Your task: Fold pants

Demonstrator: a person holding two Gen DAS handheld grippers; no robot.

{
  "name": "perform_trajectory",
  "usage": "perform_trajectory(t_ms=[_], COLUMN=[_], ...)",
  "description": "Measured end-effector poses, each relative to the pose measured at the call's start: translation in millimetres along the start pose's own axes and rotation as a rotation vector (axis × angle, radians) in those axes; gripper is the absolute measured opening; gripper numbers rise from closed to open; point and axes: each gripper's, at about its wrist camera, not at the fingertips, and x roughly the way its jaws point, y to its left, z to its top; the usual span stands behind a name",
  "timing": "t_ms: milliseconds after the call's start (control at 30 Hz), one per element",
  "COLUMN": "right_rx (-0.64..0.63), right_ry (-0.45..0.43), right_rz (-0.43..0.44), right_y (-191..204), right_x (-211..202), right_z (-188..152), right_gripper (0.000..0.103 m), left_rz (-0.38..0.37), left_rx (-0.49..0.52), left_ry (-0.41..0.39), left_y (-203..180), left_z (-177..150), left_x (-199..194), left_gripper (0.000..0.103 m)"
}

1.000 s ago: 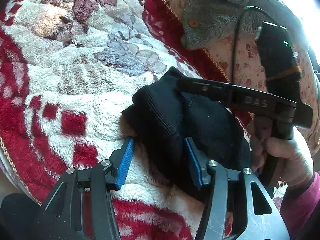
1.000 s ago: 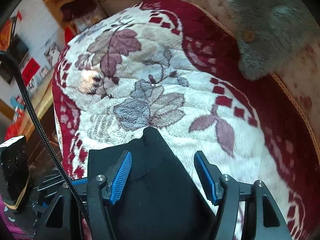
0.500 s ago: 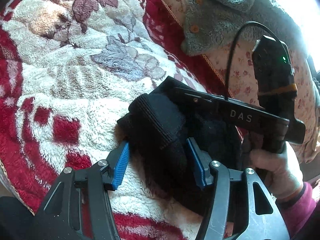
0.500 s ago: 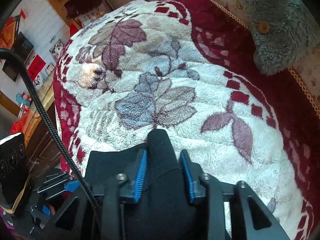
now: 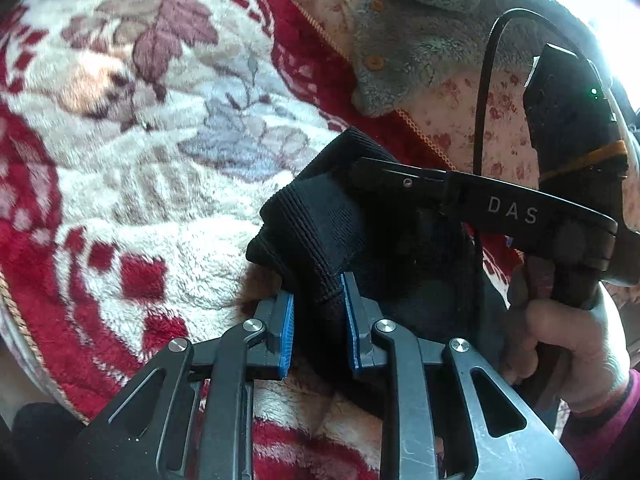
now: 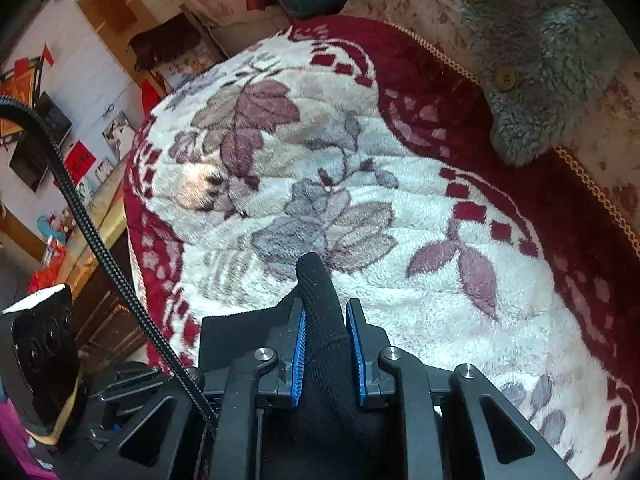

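The black pants are bunched on the red and white floral blanket. My left gripper is shut on a ribbed black fold of them, its blue pads pinching the cloth. My right gripper shows in the left wrist view as a black body marked DAS, held by a hand, with its jaws buried in the same bundle. In the right wrist view my right gripper is shut on another ribbed fold of the pants, which sticks up between its pads.
A grey-green fleece garment with wooden buttons lies on the pink floral sheet beyond the blanket, also in the right wrist view. A black cable runs at the left. Furniture and the room floor lie past the bed's left edge.
Both grippers have closed on the pants: the right shut first, then the left. The bundle has lifted and bunched between them.
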Motion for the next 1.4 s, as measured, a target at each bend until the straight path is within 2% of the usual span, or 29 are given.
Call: perform_trajectory(t_ms=[167,433,800,1200,1400], right_rx=[0.053,0.124,0.222,0.33,0.407], right_ry=[-0.076,-0.193,-0.306,-0.399,-0.427], right_rz=[0.033,0.071,0.068,0.034,0.021], right_y=[1.1,-1.9,-24.1,-53.6,-75.9], right_x=[-30.7,-97.6,-175.9,-243.4,-263.5], right_z=[-2.3,-14.1,-61.5,-128.4,-174.4], right_gripper=[0.018,0.018,0.018,0.018,0.016], left_rz=[0.022,0.009,-0.035,-0.115,-0.181], left_rx=[0.071,0.184,0.323,0.457,0.511], left_ry=[-0.061,-0.138,-0.165,-0.116,-0.016], left_y=[-22.1,-64.1,-123.4,-185.5,-217.0], left_z=[2.1,-3.7,-23.8,-64.7,-93.8], left_x=[-24.5,-57.4,-74.7,-71.5,-50.5], left_gripper=[0.019,0.018,0.018,0.018,0.018])
